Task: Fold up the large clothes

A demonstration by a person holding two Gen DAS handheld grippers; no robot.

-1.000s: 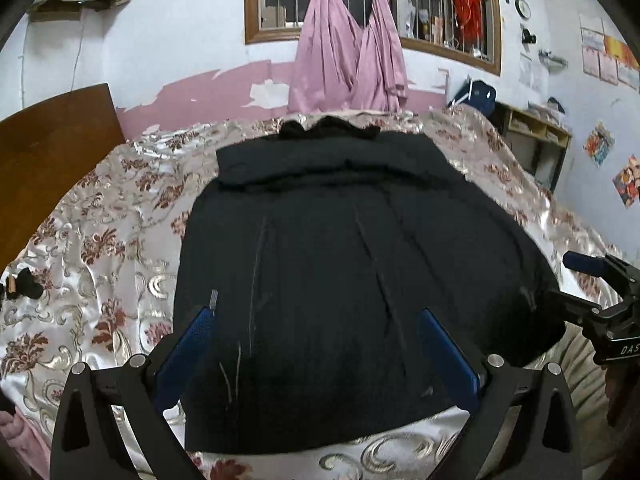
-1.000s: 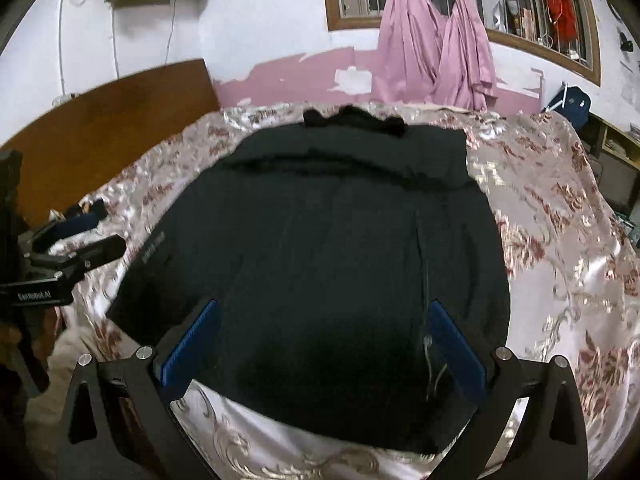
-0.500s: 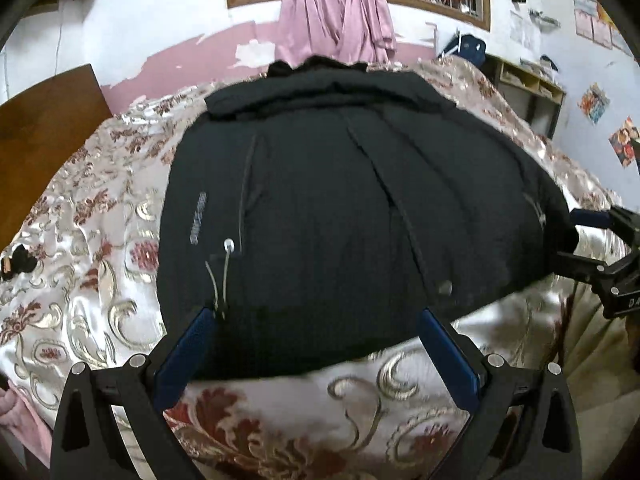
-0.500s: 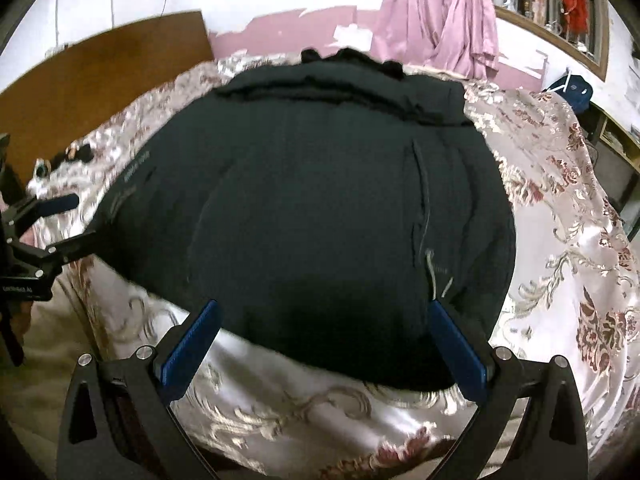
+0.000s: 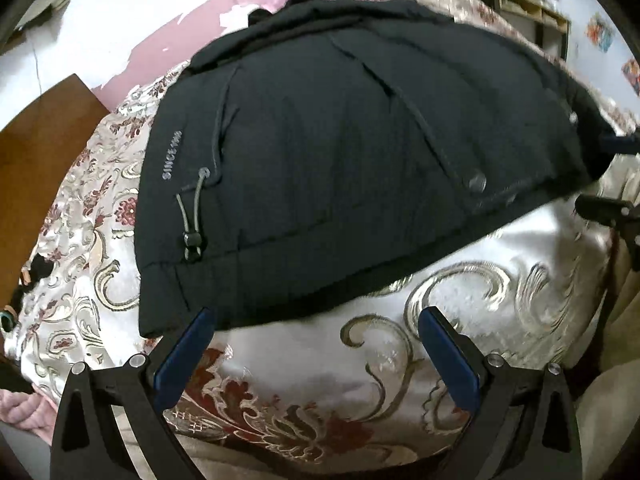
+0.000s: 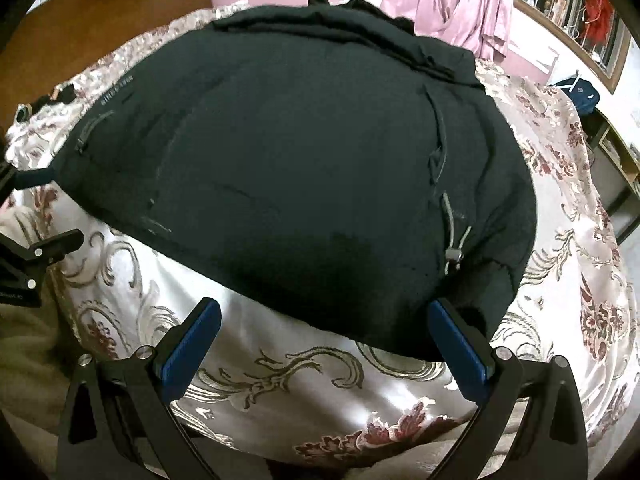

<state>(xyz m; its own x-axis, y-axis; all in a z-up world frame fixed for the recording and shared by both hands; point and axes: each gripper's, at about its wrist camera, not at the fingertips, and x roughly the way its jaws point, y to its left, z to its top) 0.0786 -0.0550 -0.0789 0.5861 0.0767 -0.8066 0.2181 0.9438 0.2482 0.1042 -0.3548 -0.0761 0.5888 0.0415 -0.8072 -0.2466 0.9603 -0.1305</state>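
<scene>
Both the left hand-held gripper (image 5: 314,330) and right hand-held gripper (image 6: 324,320) are hovering released just beside the black jacket's (image 5: 340,160) hem, so gripping its two corners evenly seems best.

A large black jacket (image 5: 344,152) lies spread flat on the floral bedspread, hem nearest the cameras; grey lettering runs along one side; a toggled drawcord (image 5: 192,216) rests near the hem.
</scene>
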